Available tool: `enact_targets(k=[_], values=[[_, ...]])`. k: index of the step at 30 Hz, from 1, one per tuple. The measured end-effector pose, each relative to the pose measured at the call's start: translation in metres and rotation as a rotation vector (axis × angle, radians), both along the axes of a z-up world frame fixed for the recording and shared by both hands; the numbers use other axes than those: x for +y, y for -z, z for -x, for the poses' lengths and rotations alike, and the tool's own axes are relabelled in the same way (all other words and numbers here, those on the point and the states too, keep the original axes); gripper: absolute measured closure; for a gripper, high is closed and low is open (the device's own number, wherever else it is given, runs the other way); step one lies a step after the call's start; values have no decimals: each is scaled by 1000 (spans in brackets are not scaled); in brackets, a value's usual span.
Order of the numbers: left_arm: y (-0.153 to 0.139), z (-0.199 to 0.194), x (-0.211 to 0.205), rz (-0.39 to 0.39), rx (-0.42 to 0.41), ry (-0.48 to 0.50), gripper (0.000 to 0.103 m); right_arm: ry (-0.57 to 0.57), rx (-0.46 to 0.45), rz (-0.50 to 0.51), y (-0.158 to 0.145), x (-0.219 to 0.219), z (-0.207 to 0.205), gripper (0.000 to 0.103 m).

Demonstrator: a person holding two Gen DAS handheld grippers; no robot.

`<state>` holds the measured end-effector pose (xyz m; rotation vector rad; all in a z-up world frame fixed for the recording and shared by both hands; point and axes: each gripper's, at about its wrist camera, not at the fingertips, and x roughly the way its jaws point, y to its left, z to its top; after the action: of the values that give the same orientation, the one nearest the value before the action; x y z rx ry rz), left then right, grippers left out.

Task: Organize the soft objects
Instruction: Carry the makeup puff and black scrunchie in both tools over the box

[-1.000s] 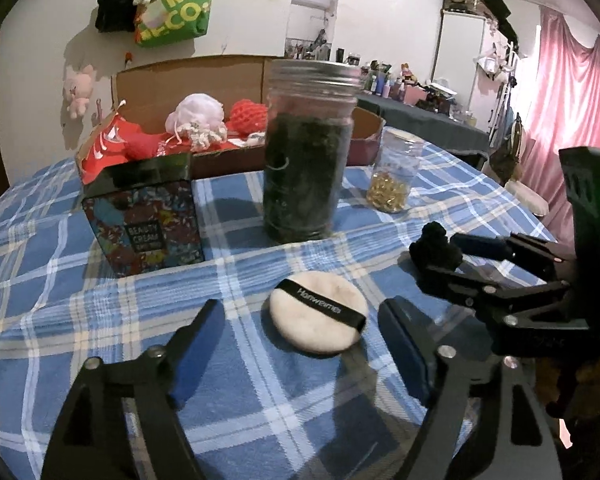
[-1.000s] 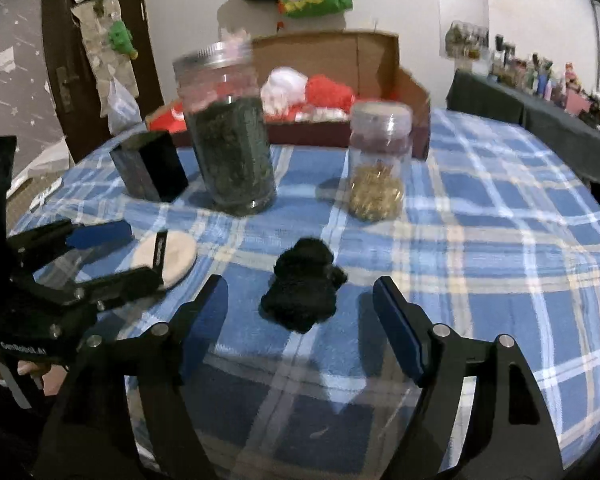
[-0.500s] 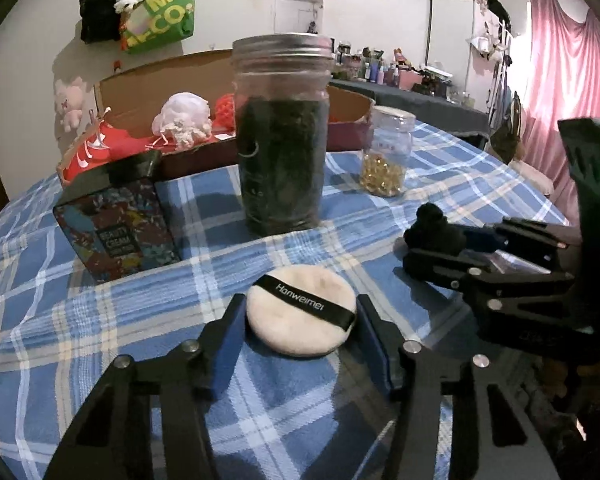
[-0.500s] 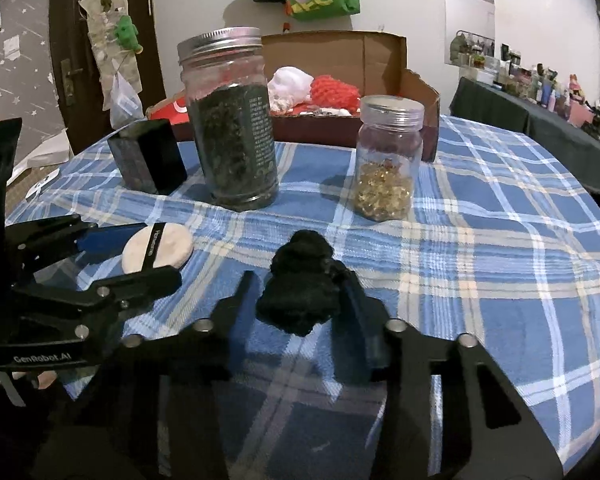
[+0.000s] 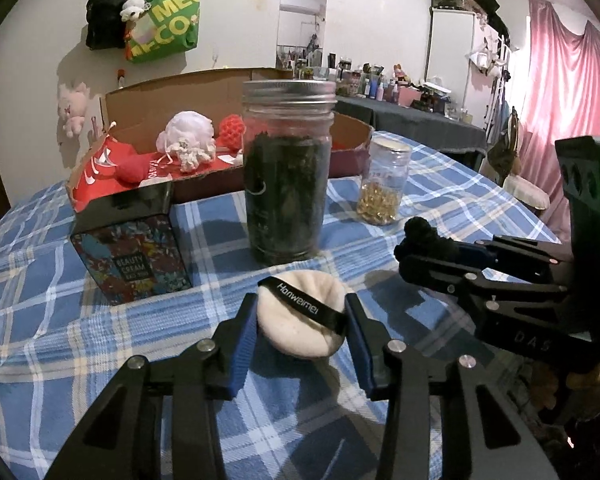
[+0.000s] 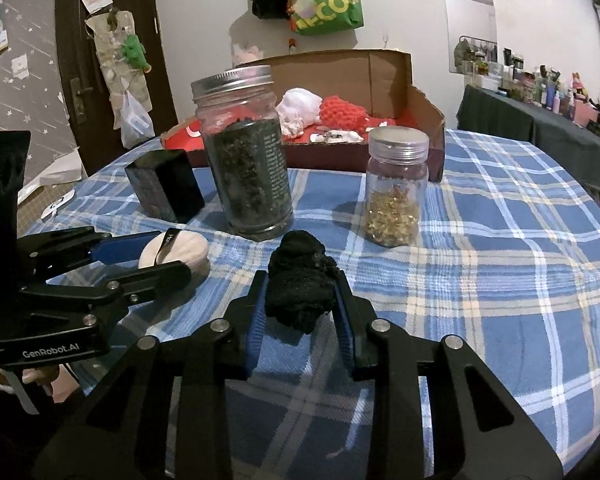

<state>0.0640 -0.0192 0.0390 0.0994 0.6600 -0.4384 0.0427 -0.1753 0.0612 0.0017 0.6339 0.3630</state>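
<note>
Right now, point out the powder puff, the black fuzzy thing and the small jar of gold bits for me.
powder puff (image 5: 300,322), left wrist view, on its cream face below the black strap.
black fuzzy thing (image 6: 300,280), right wrist view, middle of its dark body.
small jar (image 6: 396,188), right wrist view, on its clear glass side.

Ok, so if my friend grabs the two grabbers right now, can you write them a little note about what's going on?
Left gripper: jaws closing, pads pressing on the cream powder puff, which is on the checked tablecloth.
Right gripper: jaws closing, pads squeezing the black fuzzy lump, also on the cloth.
Cardboard box at the back already holds a white soft thing and a red knitted one.
Done: both soft things gripped.
Left: probably lift each and carry it past the tall jar and small jar into the box.
</note>
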Motion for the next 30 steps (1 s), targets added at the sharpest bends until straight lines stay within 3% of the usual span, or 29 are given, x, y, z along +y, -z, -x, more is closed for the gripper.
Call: enact_targets(k=[11, 30], values=[[0, -1, 11, 19, 23, -26, 58, 21, 25, -7, 2, -10, 0, 74], [-7, -9, 85, 38, 46, -185, 58, 133, 72, -27, -9, -60, -20, 74]])
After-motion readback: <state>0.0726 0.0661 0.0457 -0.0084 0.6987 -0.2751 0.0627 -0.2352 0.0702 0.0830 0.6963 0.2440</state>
